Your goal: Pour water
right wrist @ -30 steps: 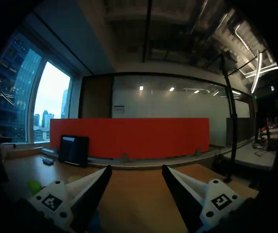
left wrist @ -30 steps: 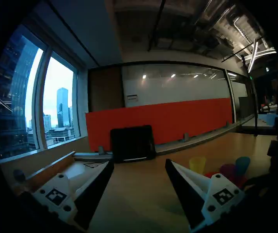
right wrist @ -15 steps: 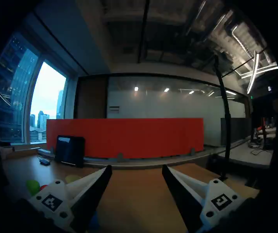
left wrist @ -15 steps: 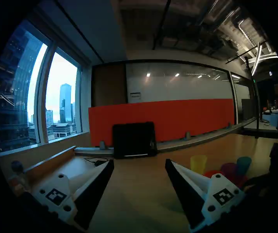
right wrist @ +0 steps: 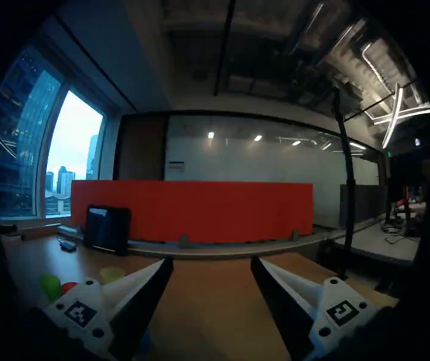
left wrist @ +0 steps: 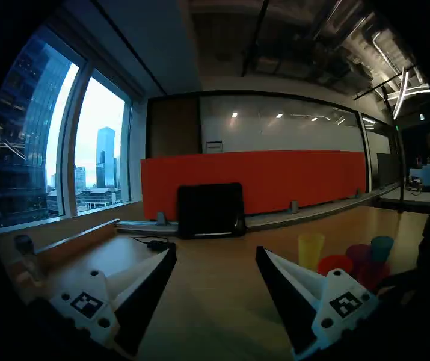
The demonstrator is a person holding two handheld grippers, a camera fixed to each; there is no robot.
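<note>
Smooth tapered cups, yellow (left wrist: 311, 249), red (left wrist: 334, 263), purple (left wrist: 358, 254) and teal (left wrist: 382, 248), stand clustered on the wood-grain table (left wrist: 215, 313), right of the left gripper (left wrist: 216, 251). Its wedge-shaped white fingers are spread and empty. The right gripper (right wrist: 211, 262) is likewise spread and empty. A flat black tablet (left wrist: 210, 210) stands beyond.

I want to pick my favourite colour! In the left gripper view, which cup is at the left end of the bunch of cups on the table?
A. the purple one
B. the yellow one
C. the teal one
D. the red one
B: the yellow cup stands at the left end, with the red cup, purple cup and teal cup to its right.
</note>
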